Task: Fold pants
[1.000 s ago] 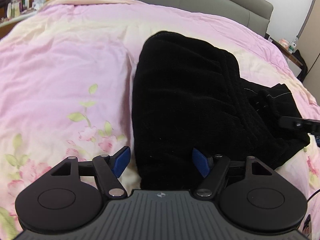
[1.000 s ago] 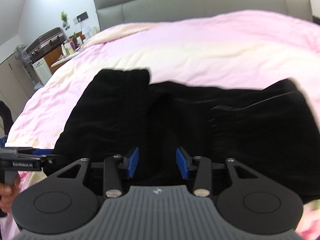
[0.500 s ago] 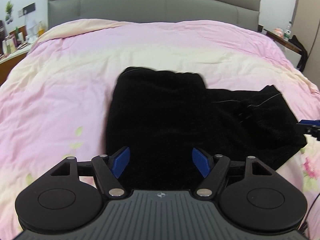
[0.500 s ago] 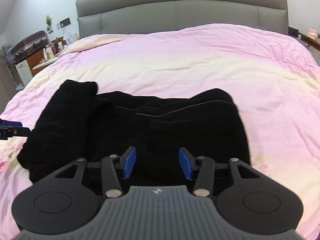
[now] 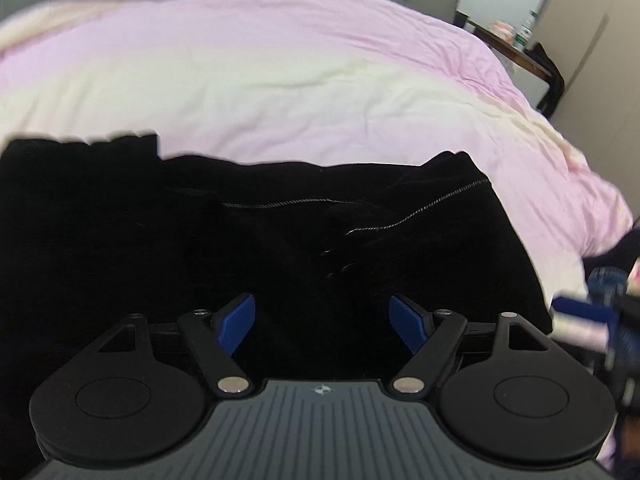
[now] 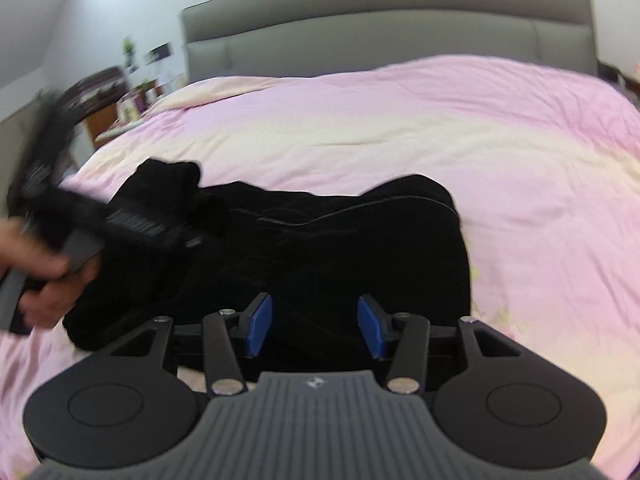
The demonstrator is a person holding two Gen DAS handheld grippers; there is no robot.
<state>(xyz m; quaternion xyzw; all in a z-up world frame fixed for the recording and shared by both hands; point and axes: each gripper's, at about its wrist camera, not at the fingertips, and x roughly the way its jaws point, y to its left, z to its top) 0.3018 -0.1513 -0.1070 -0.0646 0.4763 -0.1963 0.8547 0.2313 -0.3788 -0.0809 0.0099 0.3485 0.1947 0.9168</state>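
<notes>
The black pants (image 5: 280, 248) lie folded in a wide bundle on the pink duvet, with a thin grey seam line across the top. They also show in the right wrist view (image 6: 320, 248). My left gripper (image 5: 322, 322) is open and empty, hovering over the near edge of the pants. My right gripper (image 6: 315, 324) is open and empty, just above the pants' near edge. The left gripper's body, blurred and held by a hand, shows at the left of the right wrist view (image 6: 100, 220). The right gripper's blue fingertips (image 5: 580, 312) show blurred at the right of the left wrist view.
The pink and cream duvet (image 6: 440, 128) covers the whole bed. A grey headboard (image 6: 380, 20) stands behind. A bedside table with bottles (image 5: 516, 36) is at the far right, and a dresser (image 6: 108, 100) at the far left.
Both grippers have swung and shifted over the pants. The left one moved right toward the middle of the bundle. The right view turned left. Both stay open.
</notes>
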